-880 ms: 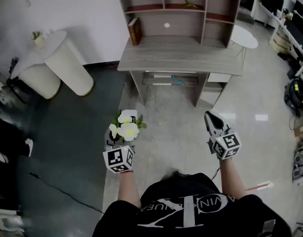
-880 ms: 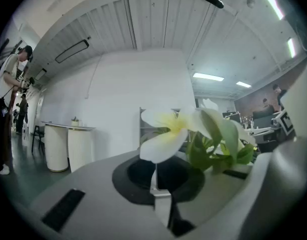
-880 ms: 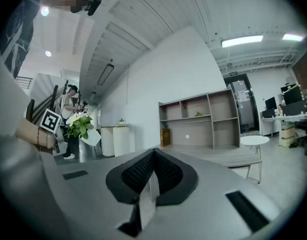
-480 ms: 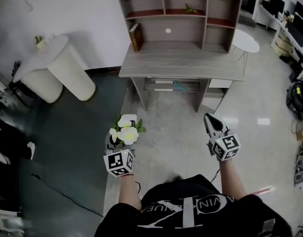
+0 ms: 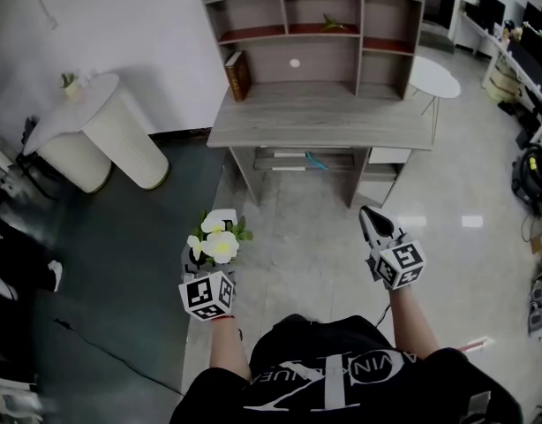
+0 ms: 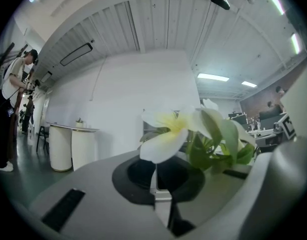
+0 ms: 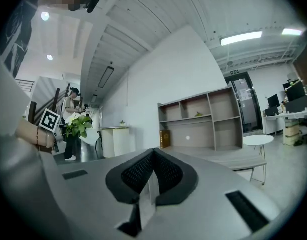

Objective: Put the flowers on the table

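Left gripper view showed the left gripper clenched on the flowers, blooms above its jaws; the right gripper was closed, empty, facing the desk

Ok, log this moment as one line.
left gripper: shut on white-and-yellow flower sprig | right gripper: shut, empty | grey wooden desk: ahead

Both arms forward, level. Left gripper fingers clamped on flowers; right gripper fingers together, empty.
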